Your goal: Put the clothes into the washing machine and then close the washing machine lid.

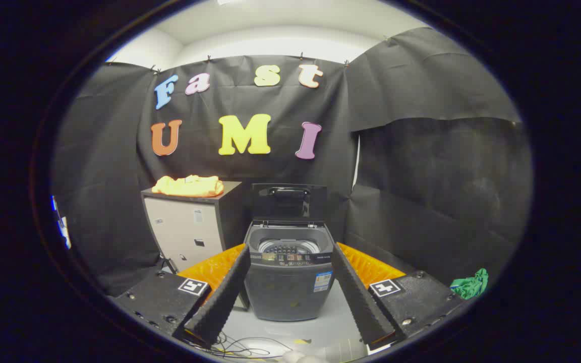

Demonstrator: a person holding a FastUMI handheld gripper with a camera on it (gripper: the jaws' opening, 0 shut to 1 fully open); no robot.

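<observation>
washing machine (288, 272): 1 | cabinet (189, 227): 1 | orange garment (188, 186): 1 | green cloth (469, 285): 1

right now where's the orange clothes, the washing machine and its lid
orange clothes (188, 186), gripper view, middle of the folded pile on the cabinet
washing machine (289, 292), gripper view, front of the body
lid (289, 201), gripper view, raised panel behind the drum opening

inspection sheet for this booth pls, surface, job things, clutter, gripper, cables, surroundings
surface: pale floor, washer standing on it
job's things: washer with lid up, drum open; orange clothes lying on the cabinet beside the washer
clutter: green cloth on the floor off to one side
grippers: gripper open, fingers spread apart with nothing between them, washer beyond them
cables: loose wires on the floor near the fingers
surroundings: black cloth walls, white ceiling above
</observation>
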